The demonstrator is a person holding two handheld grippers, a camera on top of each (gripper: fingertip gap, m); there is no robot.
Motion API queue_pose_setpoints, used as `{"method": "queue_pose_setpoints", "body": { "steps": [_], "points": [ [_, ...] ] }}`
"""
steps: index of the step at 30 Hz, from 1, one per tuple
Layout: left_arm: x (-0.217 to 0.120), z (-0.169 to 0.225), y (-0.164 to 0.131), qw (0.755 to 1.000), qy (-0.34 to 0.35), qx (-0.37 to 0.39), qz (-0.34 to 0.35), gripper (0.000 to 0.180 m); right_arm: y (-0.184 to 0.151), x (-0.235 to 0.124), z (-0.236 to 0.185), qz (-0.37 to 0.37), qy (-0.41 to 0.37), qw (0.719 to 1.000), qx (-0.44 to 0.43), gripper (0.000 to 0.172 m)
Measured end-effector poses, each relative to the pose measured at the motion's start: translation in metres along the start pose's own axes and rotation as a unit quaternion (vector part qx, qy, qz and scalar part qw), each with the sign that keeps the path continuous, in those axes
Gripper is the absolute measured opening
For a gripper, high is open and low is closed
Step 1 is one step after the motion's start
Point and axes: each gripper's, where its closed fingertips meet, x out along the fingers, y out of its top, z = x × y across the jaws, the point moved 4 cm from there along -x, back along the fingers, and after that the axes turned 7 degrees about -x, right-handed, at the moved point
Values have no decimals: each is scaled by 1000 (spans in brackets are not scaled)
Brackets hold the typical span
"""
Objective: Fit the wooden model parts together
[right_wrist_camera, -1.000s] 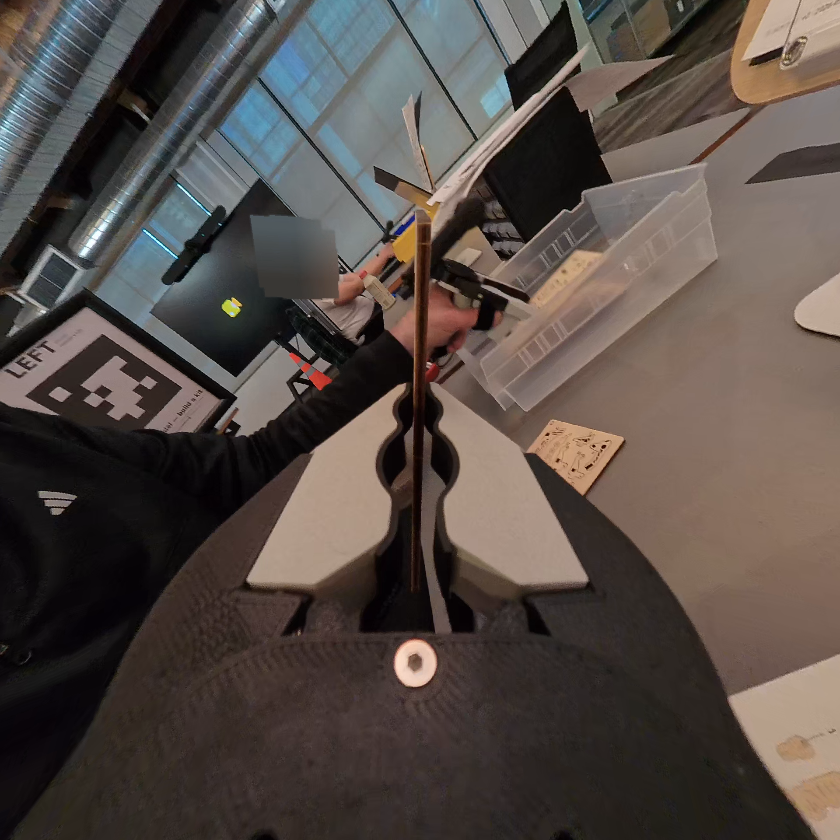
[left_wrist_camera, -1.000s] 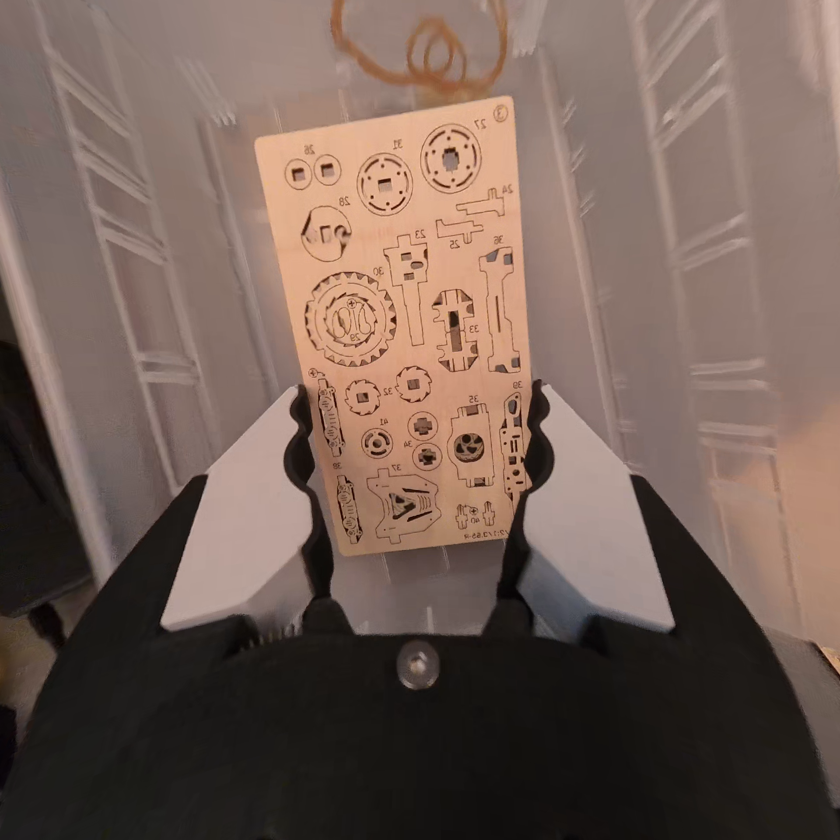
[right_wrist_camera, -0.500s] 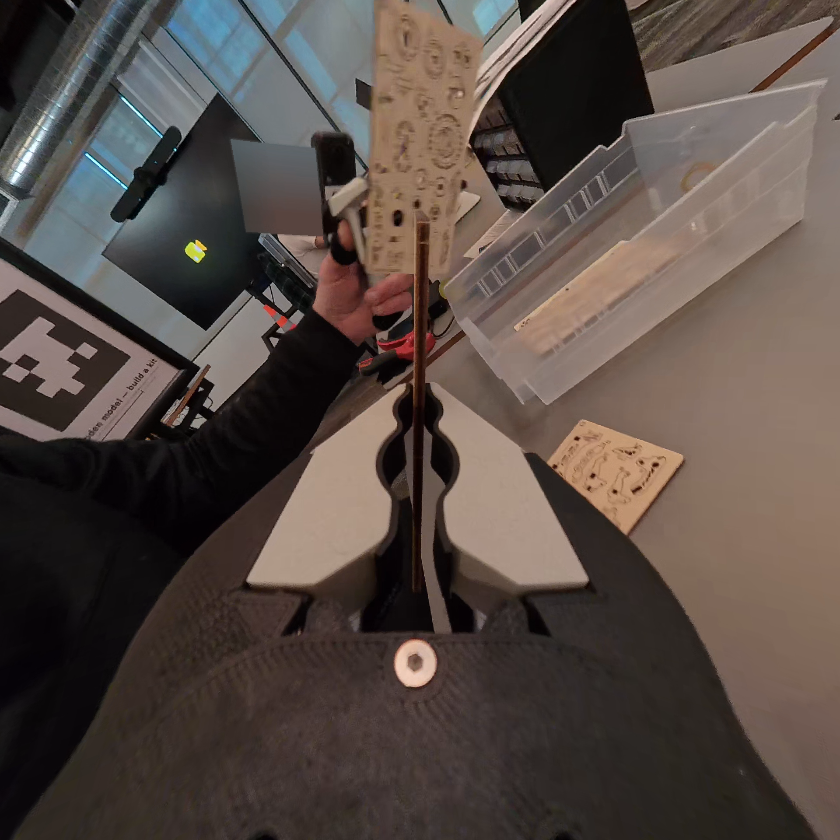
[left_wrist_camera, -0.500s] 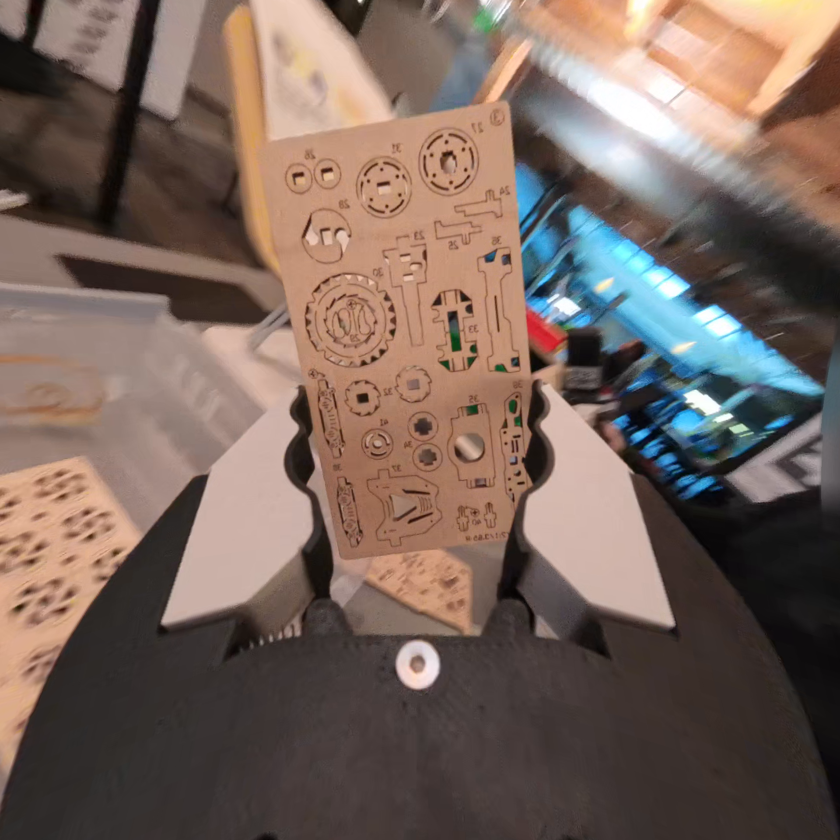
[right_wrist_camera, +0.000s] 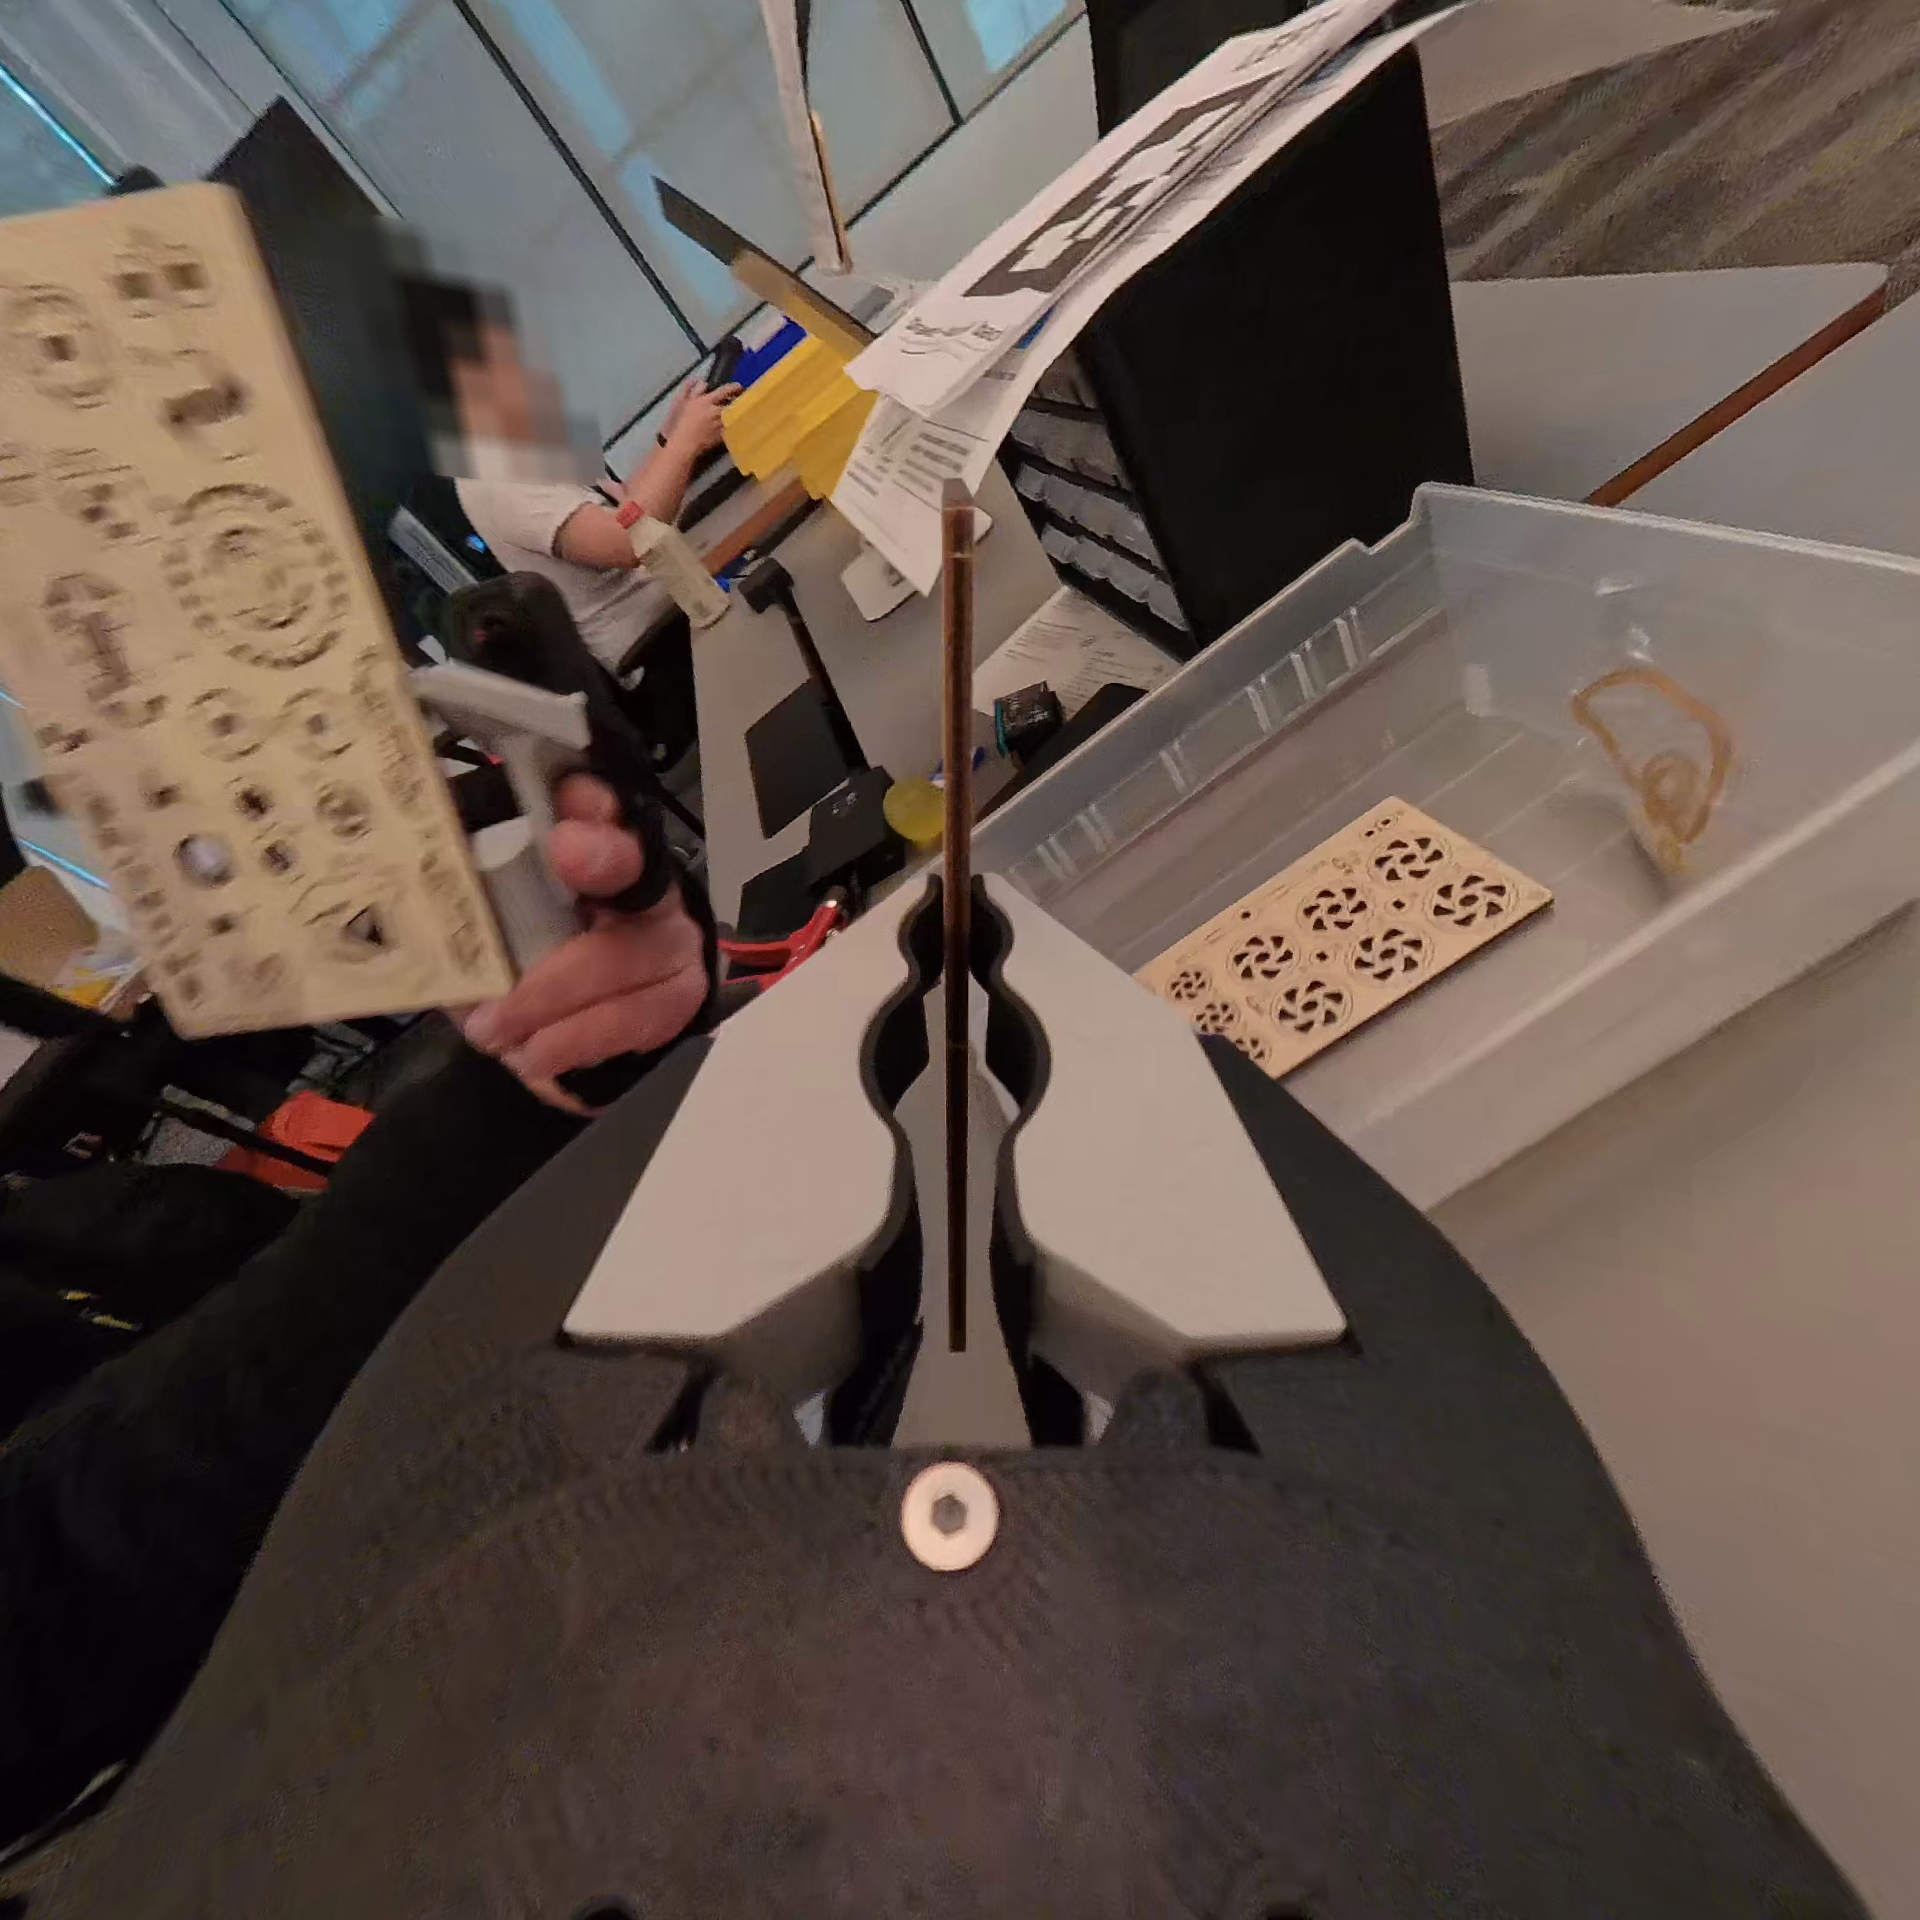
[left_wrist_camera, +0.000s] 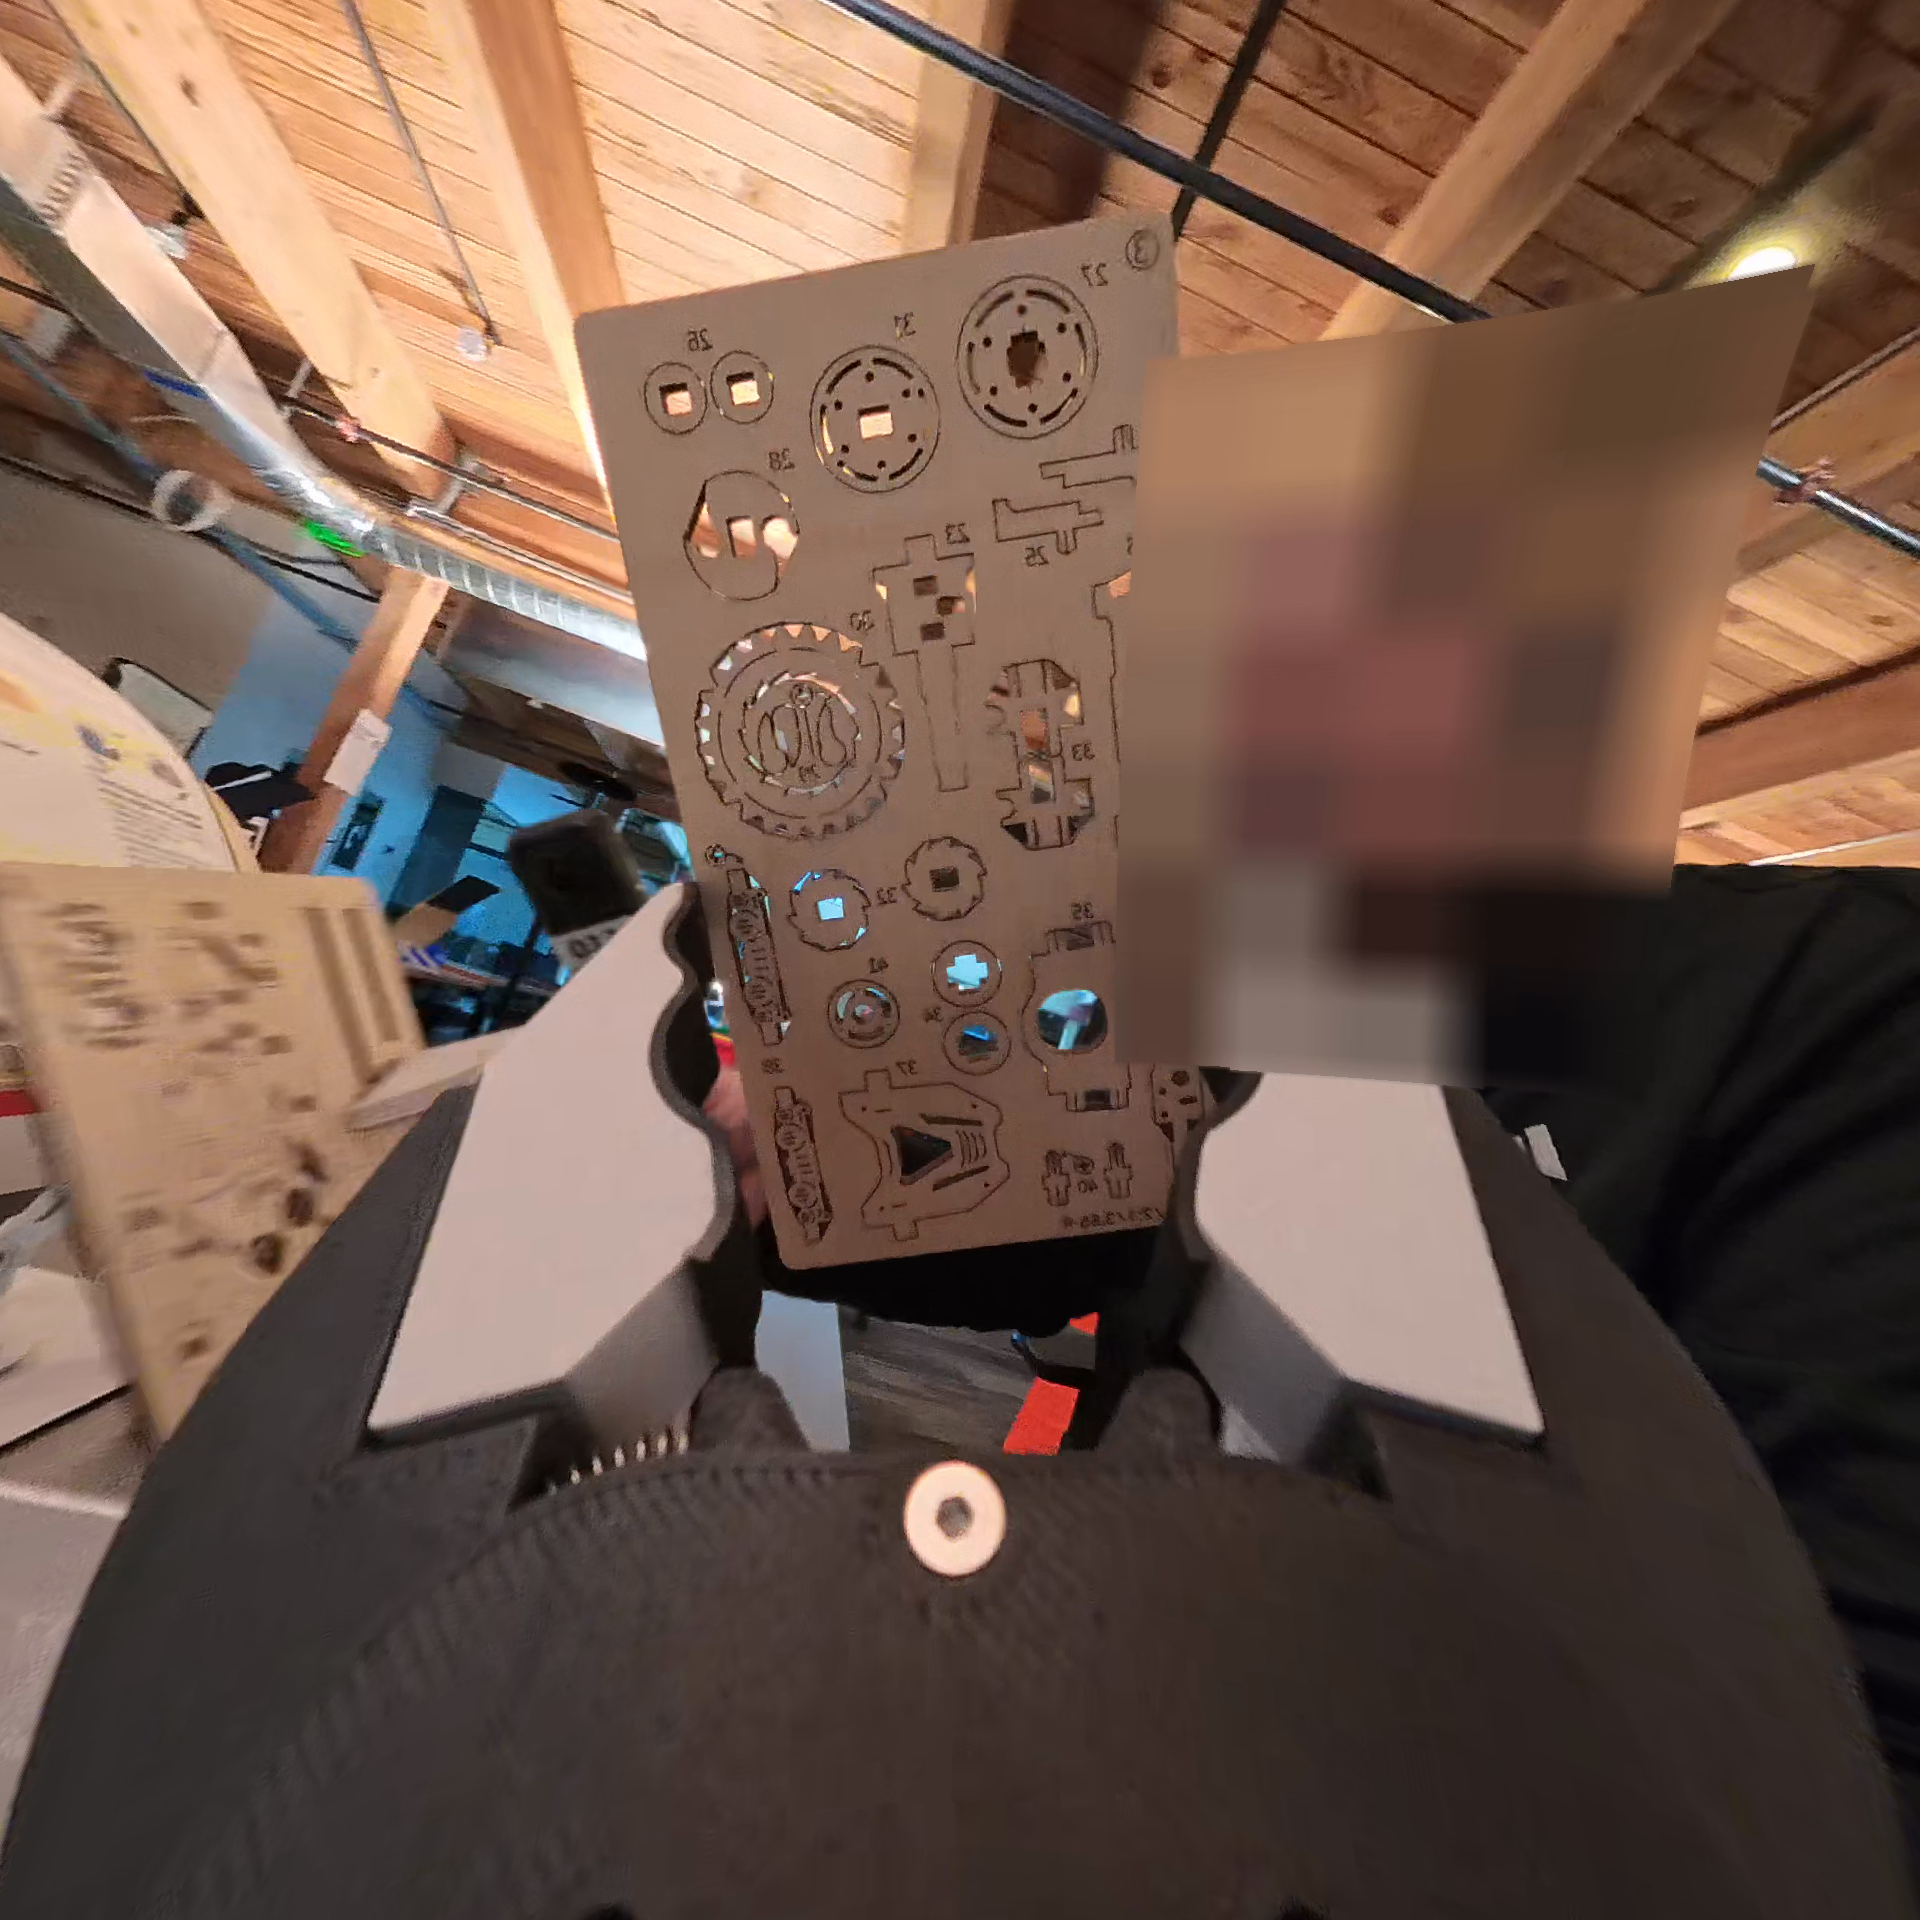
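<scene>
Wooden parts sheet (left_wrist_camera: 883, 727) stands upright mid-frame in my left view, its side edges clamped between the wide-spread fingers of the left tool (left_wrist_camera: 940, 997). I judge it light, thin and stiff but brittle around the laser-cut gears, discs and brackets, so I'd hold it by the solid margins. It is pale plywood, with several pieces already popped out. At centre of my right view, the right tool (right_wrist_camera: 956, 914) pinches a second sheet (right_wrist_camera: 956, 727) edge-on, pads pressed flat. Right of that, a fan-patterned sheet (right_wrist_camera: 1351, 935) lies in the clear bin (right_wrist_camera: 1558, 1091) on the surface.
</scene>
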Motion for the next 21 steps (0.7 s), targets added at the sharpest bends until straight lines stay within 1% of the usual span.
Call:
{"method": "queue_pose_setpoints", "body": {
  "steps": [4,8,12,15,18,21],
  "points": [
    [-4,4,2,1000,-27,-5,7,93,2,52,18,-39,-34,999,6,2],
    [-10,9,5,999,-40,-5,13,93,-16,91,44,-105,-77,991,11,2],
    [-16,11,8,998,-51,-6,23,94,-42,108,70,-183,-131,974,9,2],
    [-18,11,8,998,-60,-9,26,94,-43,108,77,-203,-163,966,-13,2],
    [-18,10,8,997,-66,-14,28,94,-44,104,83,-238,-209,946,-70,29],
    [-18,9,7,997,-71,-18,29,94,-36,97,84,-229,-229,941,-97,53]
  ]
}}
